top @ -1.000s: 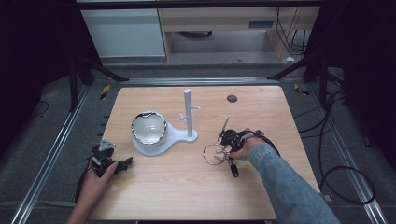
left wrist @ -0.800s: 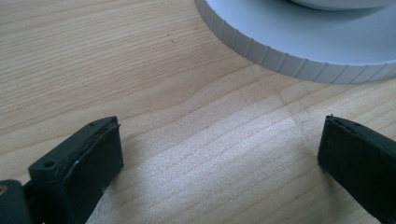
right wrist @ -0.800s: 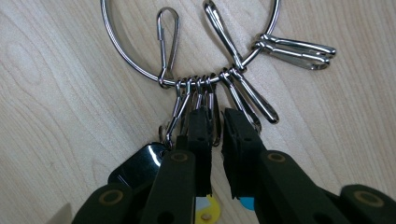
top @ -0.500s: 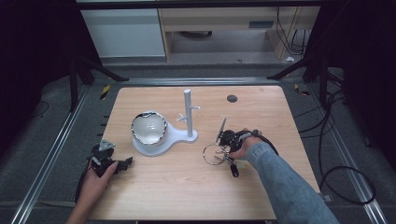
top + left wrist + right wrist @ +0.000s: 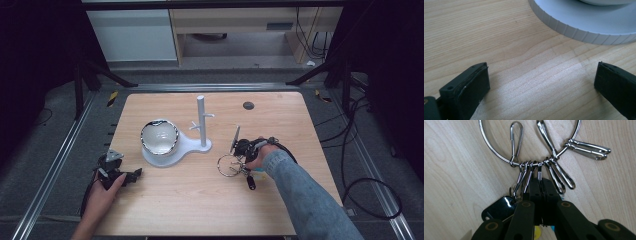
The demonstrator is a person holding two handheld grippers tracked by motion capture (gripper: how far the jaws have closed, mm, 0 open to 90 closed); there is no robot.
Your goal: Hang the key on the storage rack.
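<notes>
Pinching a clip of the key ring, the right gripper is clamped shut (ring flat on bare wood, right of the white stand); left gripper, jaws wide and empty, sits near the table's left edge with 1 open stretch between

table: matt pale wood | key ring: shiny metal | stand base: matt white plastic

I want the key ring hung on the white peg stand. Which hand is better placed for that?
Right. The right gripper has just been closing and is shut on a clip of the key ring, near the peg stand. The left gripper stands open over bare table.
</notes>
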